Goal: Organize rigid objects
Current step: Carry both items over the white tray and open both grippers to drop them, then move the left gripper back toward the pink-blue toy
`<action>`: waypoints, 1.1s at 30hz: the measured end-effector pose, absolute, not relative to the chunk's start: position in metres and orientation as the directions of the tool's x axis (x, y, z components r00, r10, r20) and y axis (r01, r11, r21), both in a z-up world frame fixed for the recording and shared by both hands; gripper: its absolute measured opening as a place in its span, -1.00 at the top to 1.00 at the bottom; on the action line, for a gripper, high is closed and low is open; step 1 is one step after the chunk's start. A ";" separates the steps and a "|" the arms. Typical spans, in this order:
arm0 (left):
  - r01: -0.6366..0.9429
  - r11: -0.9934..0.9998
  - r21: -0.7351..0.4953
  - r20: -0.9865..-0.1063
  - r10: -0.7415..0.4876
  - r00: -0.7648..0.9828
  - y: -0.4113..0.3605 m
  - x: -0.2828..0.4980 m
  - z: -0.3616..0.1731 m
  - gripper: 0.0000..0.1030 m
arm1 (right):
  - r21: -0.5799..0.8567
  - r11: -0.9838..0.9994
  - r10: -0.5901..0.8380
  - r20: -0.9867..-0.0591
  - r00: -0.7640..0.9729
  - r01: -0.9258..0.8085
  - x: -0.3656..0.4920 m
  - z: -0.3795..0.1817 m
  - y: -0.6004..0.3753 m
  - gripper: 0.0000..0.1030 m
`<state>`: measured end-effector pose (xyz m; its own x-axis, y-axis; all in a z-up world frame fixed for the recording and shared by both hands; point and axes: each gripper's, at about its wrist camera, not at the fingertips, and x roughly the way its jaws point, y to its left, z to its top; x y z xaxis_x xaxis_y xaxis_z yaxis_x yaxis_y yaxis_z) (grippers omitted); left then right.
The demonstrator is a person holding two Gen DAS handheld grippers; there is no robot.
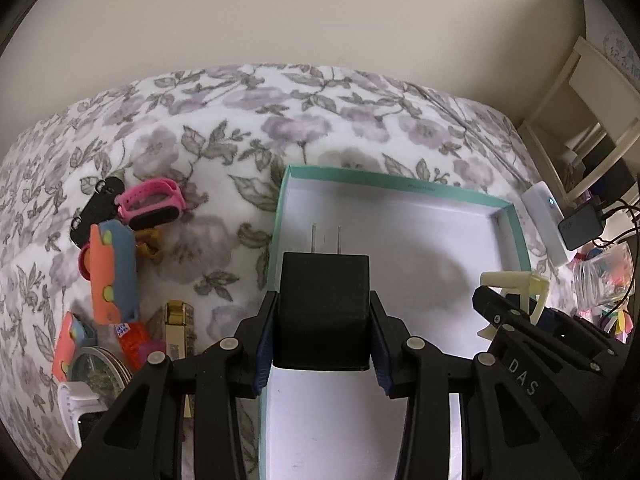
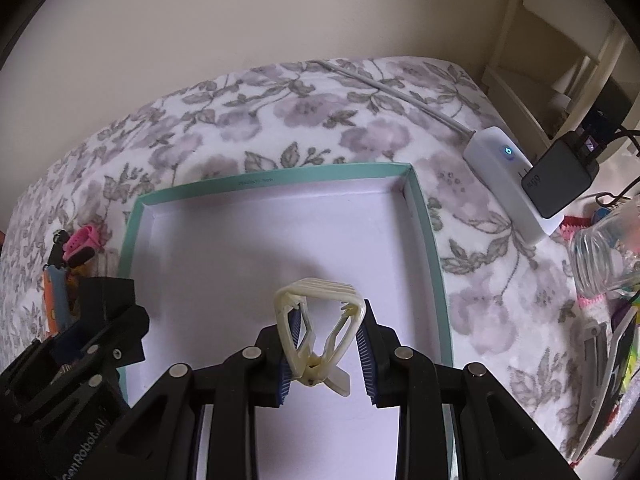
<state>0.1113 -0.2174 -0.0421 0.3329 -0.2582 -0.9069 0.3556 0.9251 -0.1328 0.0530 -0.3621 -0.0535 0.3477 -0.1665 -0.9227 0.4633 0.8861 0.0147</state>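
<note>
Black and blocky, a plug adapter [image 1: 323, 312] is sitting clamped between the blue pads of the left tool [image 1: 323, 320], prongs pointing away, above the white floor of a teal-edged box [image 1: 404, 190] on a floral bed [image 1: 240, 120]. It looks stiff, fairly dense and smooth-sided, so gripping its flat faces seems safest. The right tool [image 2: 324, 344] is holding a cream hair claw clip [image 2: 320, 328] over the same box; thin, light plastic that could snap or spring, best held by its sides near the hinge.
</note>
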 end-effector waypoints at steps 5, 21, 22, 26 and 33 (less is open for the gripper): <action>0.356 0.925 -0.137 -0.908 -0.261 0.329 -0.217 0.111 -0.042 0.16 | -0.014 0.893 -0.185 -0.923 0.337 0.450 0.054 -0.053 -0.359 0.41; 0.318 0.938 -0.141 -0.892 -0.260 0.371 -0.202 0.117 -0.016 -0.26 | -0.064 0.900 -0.235 -0.904 0.356 0.432 0.055 -0.029 -0.355 0.13; 0.314 0.939 -0.141 -0.890 -0.259 0.374 -0.201 0.118 -0.015 -0.29 | -0.067 0.900 -0.238 -0.903 0.357 0.431 0.055 -0.028 -0.355 0.13; 0.289 0.946 -0.149 -0.888 -0.257 0.380 -0.194 0.121 -0.011 -0.34 | -0.076 0.900 -0.253 -0.893 0.372 0.430 0.054 -0.018 -0.354 0.13; 0.232 0.964 -0.128 -0.879 -0.219 0.424 -0.178 0.127 -0.006 -0.64 | -0.049 0.900 -0.253 -0.869 0.425 0.434 0.052 -0.001 -0.355 -0.33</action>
